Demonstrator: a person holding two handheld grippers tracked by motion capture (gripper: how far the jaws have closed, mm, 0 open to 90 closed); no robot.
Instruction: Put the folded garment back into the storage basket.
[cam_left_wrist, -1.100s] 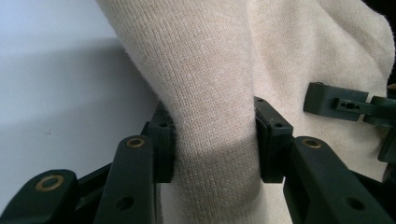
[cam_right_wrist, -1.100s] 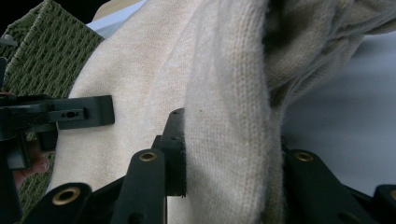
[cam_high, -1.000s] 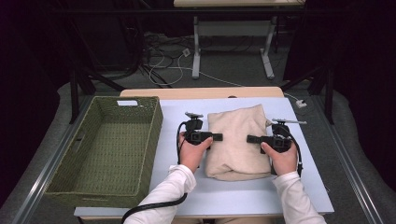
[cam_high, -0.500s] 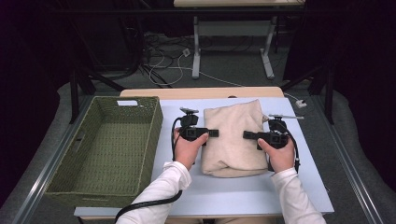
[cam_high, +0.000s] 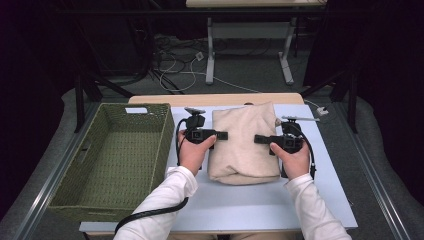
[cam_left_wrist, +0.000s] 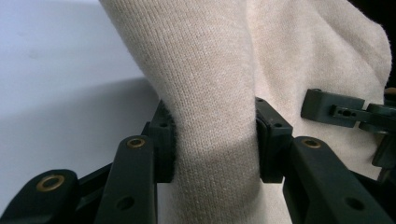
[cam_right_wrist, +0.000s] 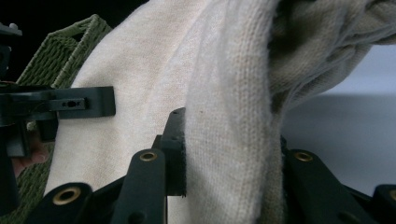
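A folded beige knit garment (cam_high: 245, 145) hangs lifted between my two grippers above the light table. My left gripper (cam_high: 217, 135) grips its left edge, and in the left gripper view a thick fold of the garment (cam_left_wrist: 212, 130) is pinched between the pads. On the opposite edge my right gripper (cam_high: 260, 139) is shut on the garment (cam_right_wrist: 233, 121), cloth bunched between its jaws. The two grippers point toward each other across the garment. The left gripper view has the right gripper's jaw tip (cam_left_wrist: 331, 109) beyond the cloth.
A green woven basket (cam_high: 150, 152) stands open at the left of the table, close to my left hand. The pale table top (cam_high: 250, 205) stretches in front of the garment. Beyond the table's far edge lie floor cables and another table's legs.
Both hands have risen and shifted away from the near edge with the garment held between them. The garment hangs more bunched and lifted than a second ago.
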